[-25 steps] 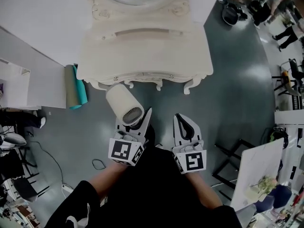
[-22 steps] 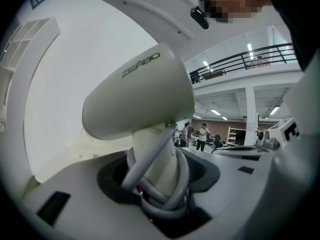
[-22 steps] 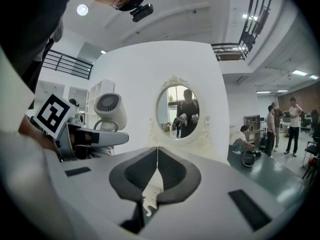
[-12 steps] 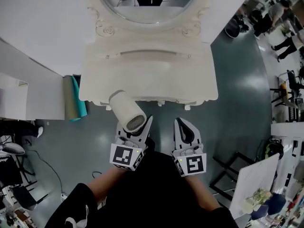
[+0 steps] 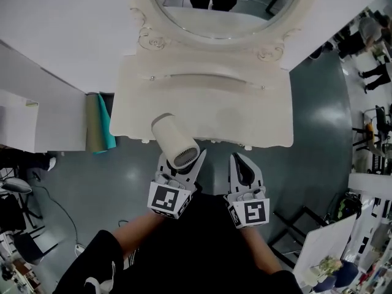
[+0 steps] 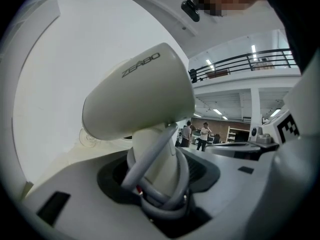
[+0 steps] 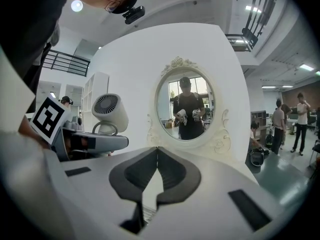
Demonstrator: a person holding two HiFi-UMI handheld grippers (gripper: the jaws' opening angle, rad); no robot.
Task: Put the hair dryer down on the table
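While the hair dryer (image 5: 174,141) hangs in the air, the step in hand is judged to be the carry-in and lowering onto the white surface (image 5: 245,112). Nothing yet shows it resting there.

Off the surface's left end, the teal and grey rolled mats (image 5: 98,124) stand on the floor. They are clear of the path and need no care.

At the surface's front edge, towards its left corner, the left tool (image 5: 180,167) is clenched on the dryer's handle. The grey cord (image 6: 165,164) is wound round that handle inside the grip. The barrel reaches over the front edge, nozzle end towards the surface and rear grille back towards the person.

To do this well, bring the dryer further in from the front edge, so that the whole body lies over bare top and not over the lip. Tip the barrel onto its side as it comes down, since a rounded body on a narrow handle would likely topple if stood up. Let the barrel touch first and loosen the grip only once the weight has settled. Draw the tool straight back, because the cord could snag a jaw and drag the dryer off.

Further right along the front edge, the right tool (image 5: 239,158) is pinched closed on nothing, and is best kept short of the surface. The oval mirror (image 5: 245,17) rises at the surface's back, so stop well before it.
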